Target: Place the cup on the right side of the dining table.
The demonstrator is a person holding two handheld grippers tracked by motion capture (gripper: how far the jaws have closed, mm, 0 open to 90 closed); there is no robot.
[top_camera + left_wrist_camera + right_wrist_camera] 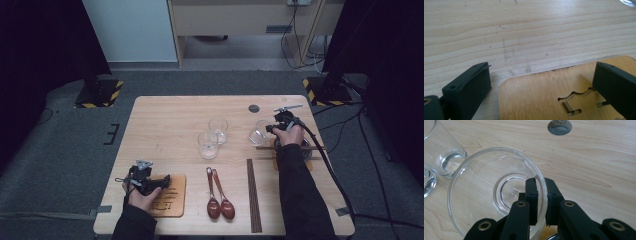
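On the table [165,120]: three glasses, two spoons [219,200]; right gripper [541,195] jaws clamp one glass [486,190], left gripper [541,85] jaws apart.

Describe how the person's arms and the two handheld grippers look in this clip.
Both arms wear dark long sleeves. The left gripper and right gripper are black, with flat rectangular jaws and brass-coloured pivot pins. A grey three-cornered plate tops the left gripper; a black cable trails from the right gripper.
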